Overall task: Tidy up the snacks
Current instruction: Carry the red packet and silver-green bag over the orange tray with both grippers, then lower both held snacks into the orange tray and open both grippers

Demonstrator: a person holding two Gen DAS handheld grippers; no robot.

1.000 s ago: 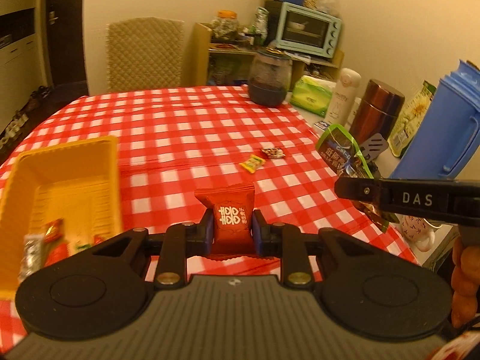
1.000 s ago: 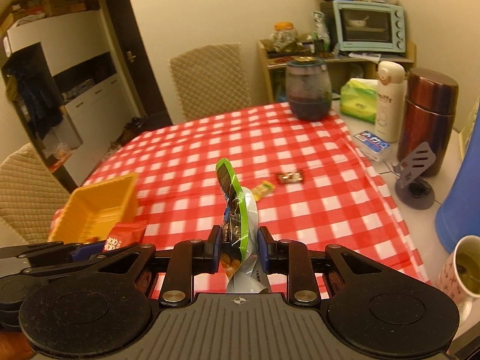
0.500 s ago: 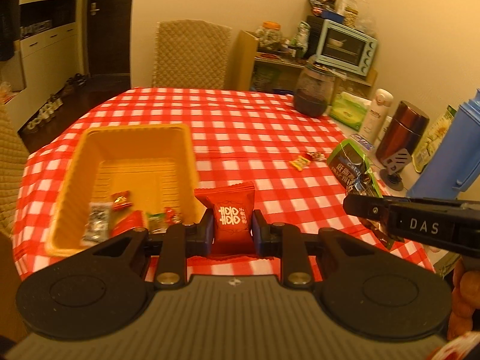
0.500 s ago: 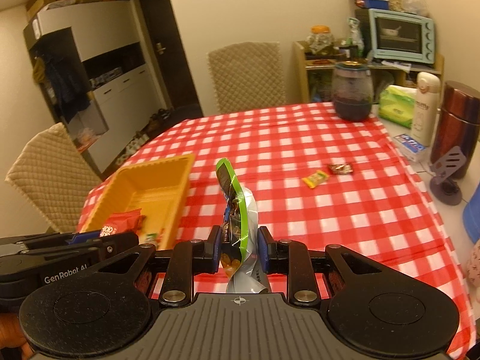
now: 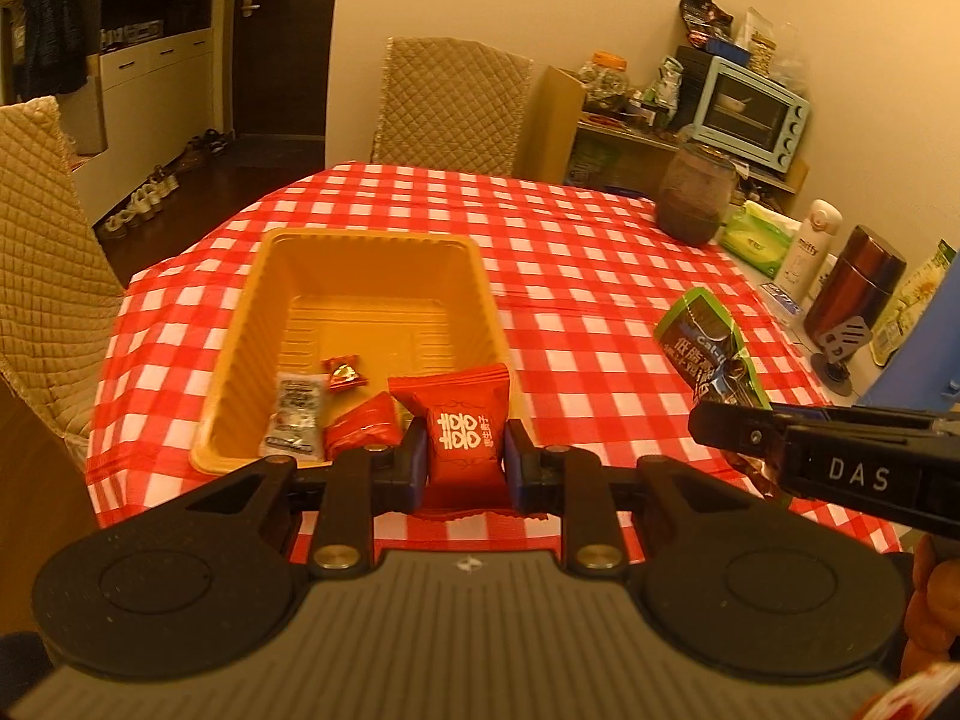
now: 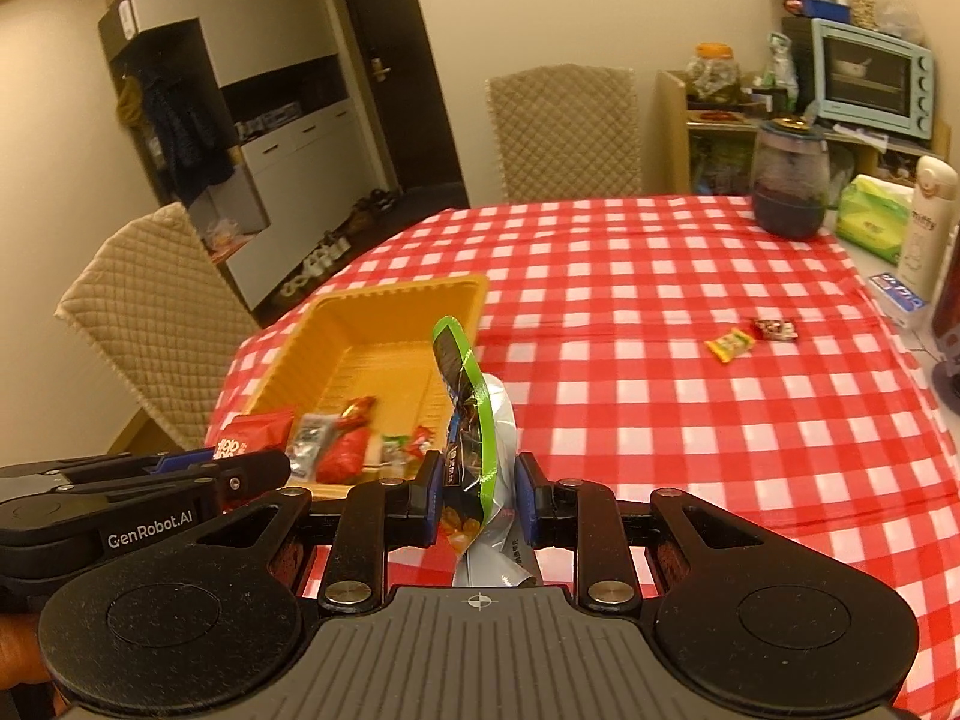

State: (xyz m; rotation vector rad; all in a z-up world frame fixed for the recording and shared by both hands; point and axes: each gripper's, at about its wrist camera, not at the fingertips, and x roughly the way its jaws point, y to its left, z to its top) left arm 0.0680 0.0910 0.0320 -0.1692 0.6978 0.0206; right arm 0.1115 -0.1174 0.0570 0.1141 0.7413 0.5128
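"DAS" stands on the right gripper (image 5: 729, 441), "GenRobot.AI" on the left gripper (image 6: 240, 471), "miffy" on the white bottle (image 6: 924, 222), and "囍囍" on the red packet (image 5: 463, 438).

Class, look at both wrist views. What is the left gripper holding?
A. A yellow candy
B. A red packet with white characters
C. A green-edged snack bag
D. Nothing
B: the left gripper is shut on the red packet, while the green-edged bag sits in the right gripper.

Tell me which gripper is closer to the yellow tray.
Left. The left gripper holds its red packet at the yellow tray near rim; the right gripper sits off to the tray's right.
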